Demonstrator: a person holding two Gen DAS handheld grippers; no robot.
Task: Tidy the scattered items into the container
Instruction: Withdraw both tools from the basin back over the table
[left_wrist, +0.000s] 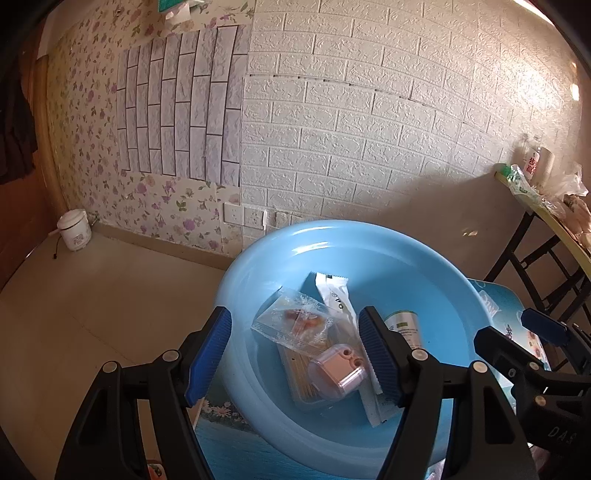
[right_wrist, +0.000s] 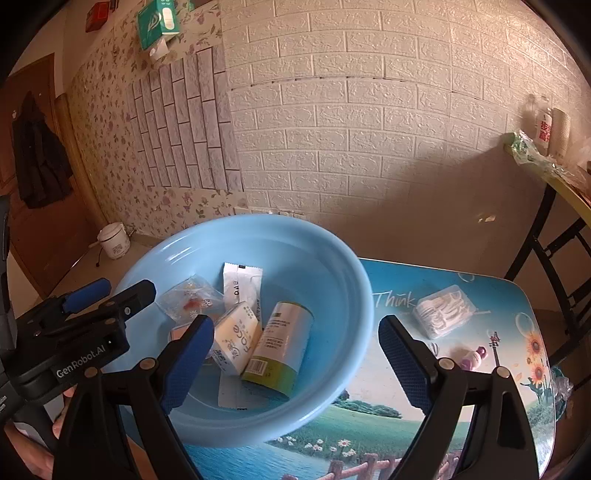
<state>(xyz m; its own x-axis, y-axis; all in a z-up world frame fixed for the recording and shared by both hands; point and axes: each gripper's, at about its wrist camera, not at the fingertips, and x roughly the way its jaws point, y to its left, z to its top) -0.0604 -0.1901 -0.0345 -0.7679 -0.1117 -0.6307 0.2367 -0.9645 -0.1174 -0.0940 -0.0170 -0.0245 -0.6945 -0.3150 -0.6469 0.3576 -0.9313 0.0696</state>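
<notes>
A light blue basin (left_wrist: 424, 266) (right_wrist: 354, 291) sits on a small table with a printed landscape top (right_wrist: 406, 410). Inside lie a clear snack packet (left_wrist: 295, 321), a white sachet (right_wrist: 242, 282), a pink case (left_wrist: 338, 371), a tissue pack (right_wrist: 236, 338) and a green-and-white can (right_wrist: 282, 345). My left gripper (left_wrist: 295, 354) is open and empty above the basin. My right gripper (right_wrist: 295, 365) is open and empty over the basin's right rim. On the table outside the basin lie a clear box of floss picks (right_wrist: 443, 314) and a small pink-and-purple item (right_wrist: 472, 358).
A folding table (right_wrist: 569, 184) with bags and bottles stands at the right. A white rice cooker (right_wrist: 114, 240) sits on the floor by the floral wall. A white brick wall stands behind the table. The left gripper's body (right_wrist: 74, 332) is at the right wrist view's left edge.
</notes>
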